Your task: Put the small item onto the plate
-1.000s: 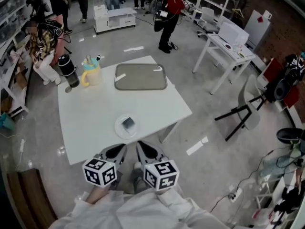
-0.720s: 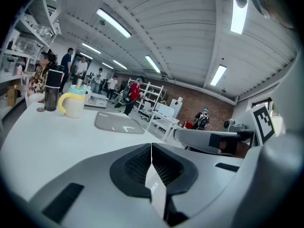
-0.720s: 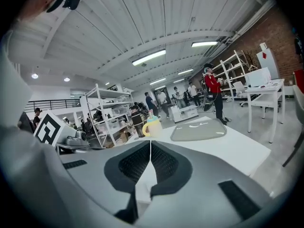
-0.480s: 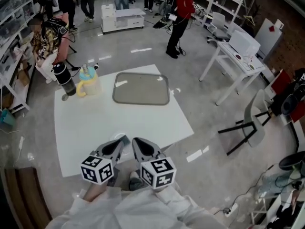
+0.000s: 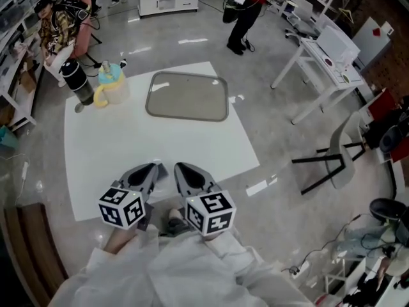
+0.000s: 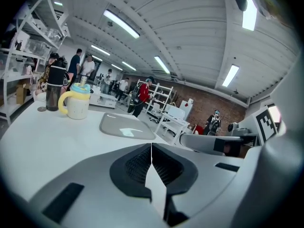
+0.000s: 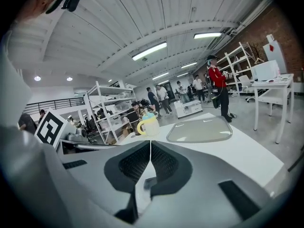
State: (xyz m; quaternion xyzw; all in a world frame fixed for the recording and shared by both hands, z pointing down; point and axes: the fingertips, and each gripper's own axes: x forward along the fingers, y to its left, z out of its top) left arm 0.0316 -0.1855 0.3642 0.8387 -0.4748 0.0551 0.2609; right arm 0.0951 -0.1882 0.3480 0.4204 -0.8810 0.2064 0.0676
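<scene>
Left gripper (image 5: 152,169) and right gripper (image 5: 181,168) side by side at lower centre of the head view, over the near edge of the white worktop (image 5: 128,139), tips toward the top of the frame. Left fingers (image 6: 135,163) pressed together along a thin seam, nothing between them. Right fingers (image 7: 166,163) likewise pressed together, empty. Through the gap below the right fingers' seam, a small dark item (image 7: 146,182) on a pale surface: plate or bare worktop, impossible to tell. That spot covered by the grippers in the head view. Farther up the worktop, a grey tray (image 5: 187,96). To its left, a yellow-handled cup with a teal lid (image 5: 110,88), just beside a black bottle (image 5: 75,82).
</scene>
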